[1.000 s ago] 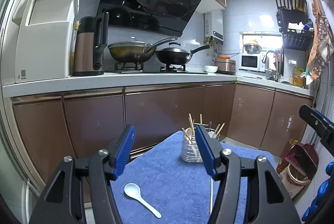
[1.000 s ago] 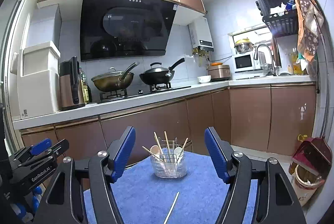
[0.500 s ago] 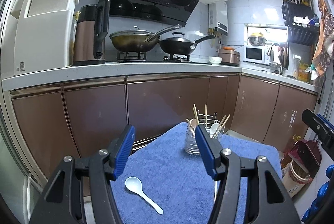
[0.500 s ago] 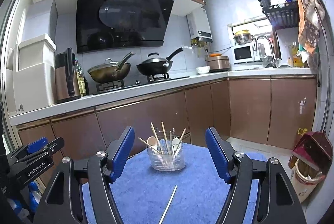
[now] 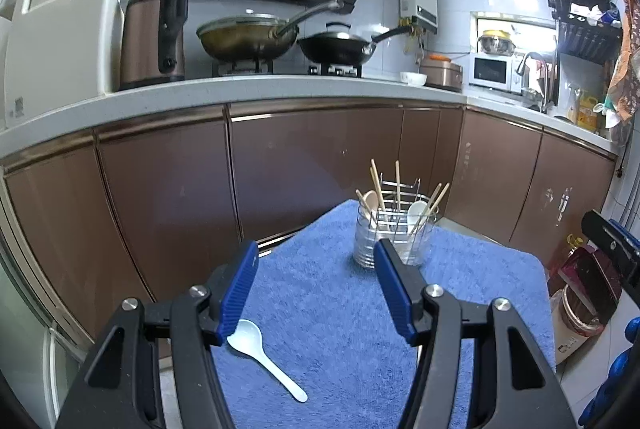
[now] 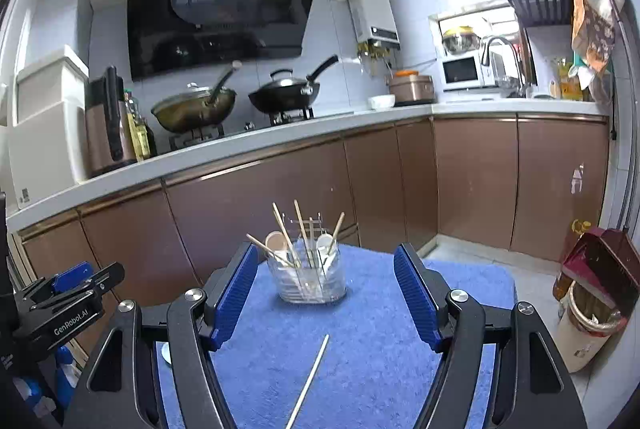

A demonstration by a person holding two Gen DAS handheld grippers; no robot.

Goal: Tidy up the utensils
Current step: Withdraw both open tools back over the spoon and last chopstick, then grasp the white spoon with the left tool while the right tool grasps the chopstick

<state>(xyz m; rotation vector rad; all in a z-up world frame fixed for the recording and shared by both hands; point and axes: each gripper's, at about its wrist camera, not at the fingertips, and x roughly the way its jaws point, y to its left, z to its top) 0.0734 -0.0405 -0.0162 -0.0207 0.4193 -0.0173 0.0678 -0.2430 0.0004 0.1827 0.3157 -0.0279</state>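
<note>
Left gripper (image 5: 316, 287): jaws set wide, nothing between the blue pads, positioned above the blue towel (image 5: 332, 313). A white spoon (image 5: 264, 351) lies flat on the towel just beside the left pad, bowl toward that pad, handle running toward the near right.

Centre: a clear utensil holder (image 6: 307, 279) stands upright at the far end of the towel. It contains wooden chopsticks (image 6: 283, 231), a wooden spoon and a white spoon, all leaning at various angles.

Right gripper (image 6: 325, 295): jaws set wide, empty, framing the holder without contact. A single chopstick (image 6: 309, 381) lies loose on the towel between the pads, nearer than the holder, pointing roughly toward it
</note>
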